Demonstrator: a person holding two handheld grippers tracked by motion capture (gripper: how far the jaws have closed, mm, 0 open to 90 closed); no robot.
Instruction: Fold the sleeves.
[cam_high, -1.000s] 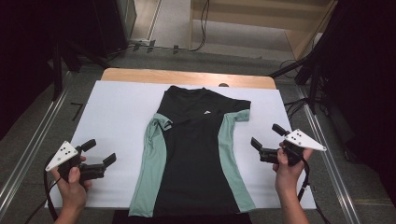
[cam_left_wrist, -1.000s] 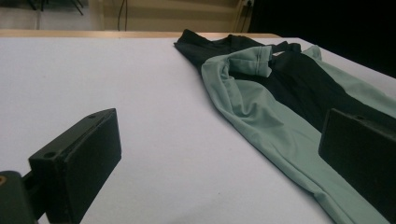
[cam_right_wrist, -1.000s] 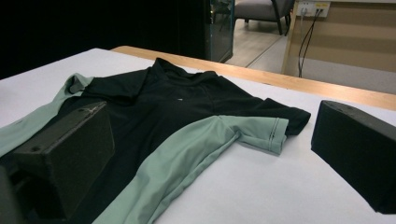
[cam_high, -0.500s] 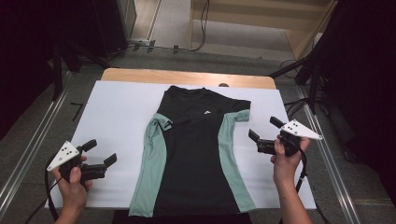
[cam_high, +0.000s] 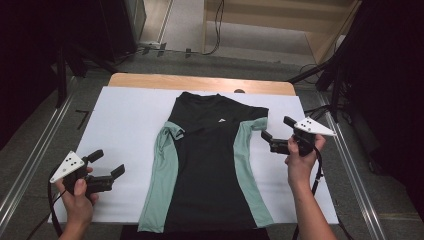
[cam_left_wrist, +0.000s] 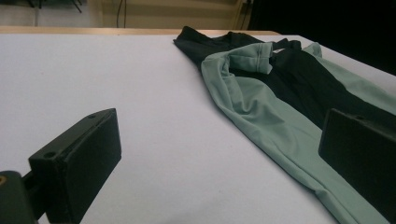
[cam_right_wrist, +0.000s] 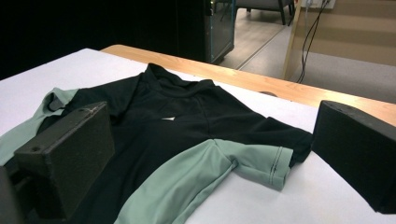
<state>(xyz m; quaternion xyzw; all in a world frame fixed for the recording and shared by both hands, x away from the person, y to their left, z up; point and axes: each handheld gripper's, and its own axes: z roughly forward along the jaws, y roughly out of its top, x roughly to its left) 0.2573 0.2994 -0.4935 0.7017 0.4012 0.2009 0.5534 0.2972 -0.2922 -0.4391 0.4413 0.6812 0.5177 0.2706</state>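
A black T-shirt (cam_high: 207, 160) with mint green side panels lies flat on the white sheet (cam_high: 125, 130), collar toward the far edge. Both sleeves are folded inward. My left gripper (cam_high: 107, 164) hovers open over the sheet, left of the shirt's green side (cam_left_wrist: 261, 116), nothing between its jaws. My right gripper (cam_high: 277, 129) is open too, just right of the folded right sleeve (cam_high: 255, 125), pointing at it. In the right gripper view that green sleeve hem (cam_right_wrist: 266, 163) lies between and ahead of the jaws, untouched.
The white sheet covers a wooden table whose bare far edge (cam_high: 200, 81) shows beyond the collar. Metal rails (cam_high: 30, 160) run along both sides of the table. Cables (cam_high: 215, 30) and dark furniture stand on the floor behind.
My right gripper has moved forward and left, closer to the folded right sleeve. The left gripper has barely shifted. The shirt lies as before.
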